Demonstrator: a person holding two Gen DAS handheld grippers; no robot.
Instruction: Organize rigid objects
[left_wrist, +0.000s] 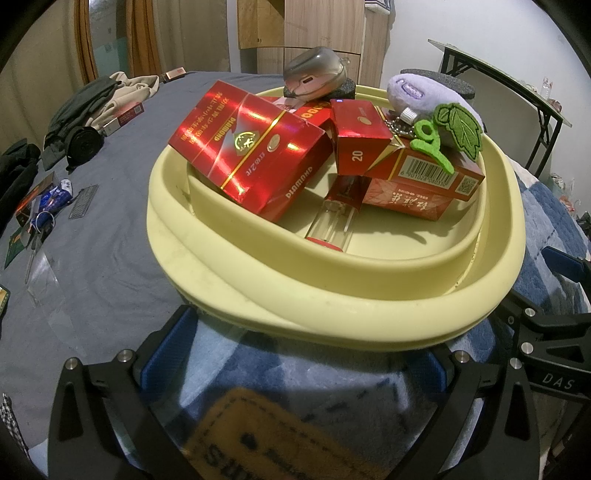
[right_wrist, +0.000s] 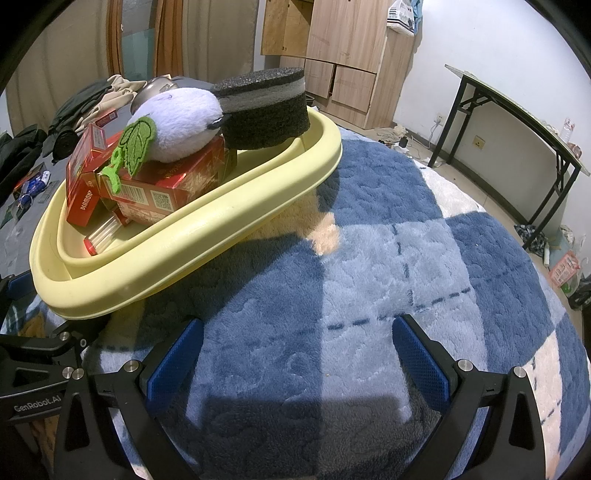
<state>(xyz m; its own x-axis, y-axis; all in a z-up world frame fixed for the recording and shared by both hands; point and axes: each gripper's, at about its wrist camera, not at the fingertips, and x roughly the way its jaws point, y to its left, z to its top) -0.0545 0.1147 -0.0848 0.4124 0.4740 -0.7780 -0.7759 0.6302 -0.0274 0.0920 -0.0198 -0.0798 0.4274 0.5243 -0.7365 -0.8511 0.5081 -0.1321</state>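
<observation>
A pale yellow collapsible basin (left_wrist: 207, 280) sits on a blue checked blanket (right_wrist: 369, 258). It holds several red cigarette boxes (left_wrist: 251, 147), a clear lighter (left_wrist: 330, 225), a grey mouse (left_wrist: 314, 72), a purple plush with a green leaf (left_wrist: 436, 99) and a dark round sponge (right_wrist: 266, 107). My left gripper (left_wrist: 310, 350) is open, its fingers either side of the basin's near rim. My right gripper (right_wrist: 295, 354) is open and empty over the blanket, right of the basin (right_wrist: 207, 221).
Clothes (left_wrist: 96, 99), a red box (left_wrist: 123, 118), cards and keys (left_wrist: 40, 210) lie on the grey sheet to the left. A folding table (right_wrist: 517, 122) and a wooden cabinet (right_wrist: 343, 55) stand behind.
</observation>
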